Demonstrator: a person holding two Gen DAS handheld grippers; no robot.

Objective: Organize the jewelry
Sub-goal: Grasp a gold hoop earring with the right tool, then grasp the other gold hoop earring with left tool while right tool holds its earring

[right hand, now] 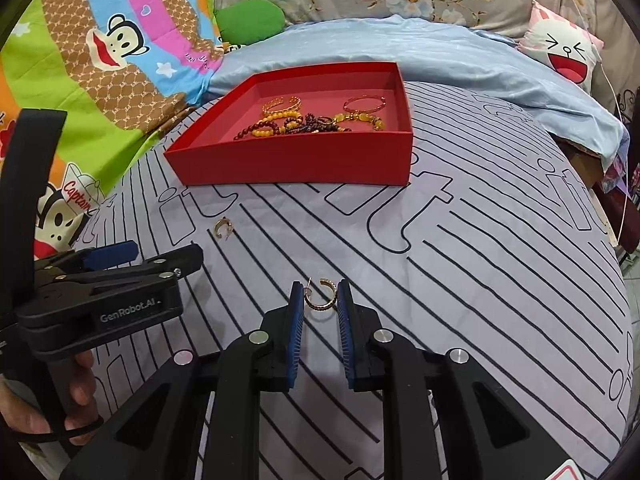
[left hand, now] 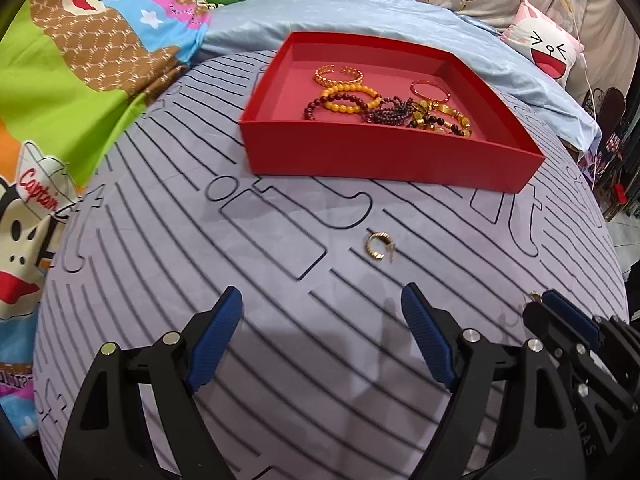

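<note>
A striped grey sheet (left hand: 160, 280), a cartoon blanket (left hand: 80, 60), a laughing-face pillow (left hand: 548, 46).

Red box (left hand: 384, 160), black-striped grey sheet (left hand: 200, 280)

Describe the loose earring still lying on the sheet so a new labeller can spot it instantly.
Start at the red box of bracelets on the grey striped sheet. In front of its near wall, on bare fabric, lies a small gold hoop earring. Unlike the matching hoop between the right gripper pads, it lies alone, ahead of the open left gripper.
</note>
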